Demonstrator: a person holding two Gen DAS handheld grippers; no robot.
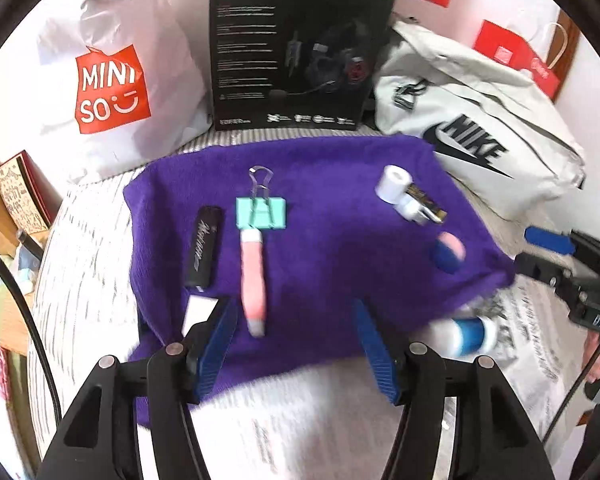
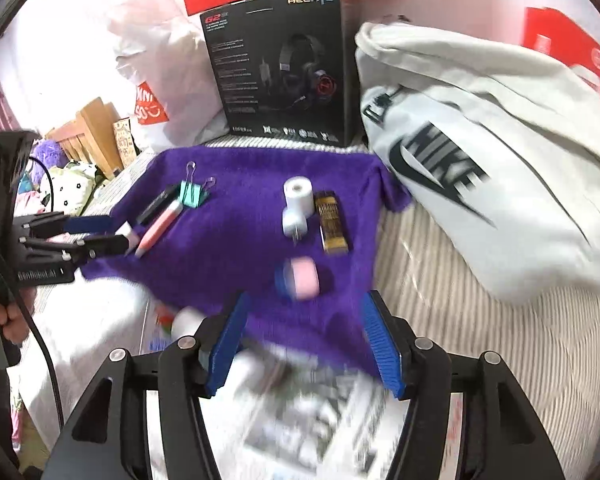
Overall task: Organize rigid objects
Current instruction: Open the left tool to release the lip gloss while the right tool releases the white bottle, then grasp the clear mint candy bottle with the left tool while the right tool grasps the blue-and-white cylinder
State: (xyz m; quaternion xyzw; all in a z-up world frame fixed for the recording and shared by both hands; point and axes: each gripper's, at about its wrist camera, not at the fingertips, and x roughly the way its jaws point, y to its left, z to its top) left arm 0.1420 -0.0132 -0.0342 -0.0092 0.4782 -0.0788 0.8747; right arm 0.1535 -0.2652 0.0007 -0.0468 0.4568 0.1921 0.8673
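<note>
Blue-padded fingers of the left gripper (image 1: 296, 344) stand spread wide over the near edge of the purple cloth (image 1: 332, 240), grasping nothing; the right gripper (image 2: 306, 344) is likewise released, empty, above the cloth's near right corner. On the cloth's left part a black lighter-like stick (image 1: 205, 253) lies beside a pink pen-shaped item (image 1: 253, 280), whose far end touches a mint binder clip (image 1: 261, 213). Toward the far right corner a white tape roll (image 1: 393, 183), a white plug adapter (image 2: 294, 221) and a gold-brown bar (image 2: 332, 221) sit close together. Nearer, a pink-and-blue round piece (image 2: 300, 278) rests alone. A blue-and-white bottle (image 1: 466, 334) lies off the cloth's near right edge on the bed (image 2: 480, 320). Behind stand a black headset box (image 1: 296, 52), a Nike bag (image 1: 472, 136) and a Miniso bag (image 1: 112, 88)
</note>
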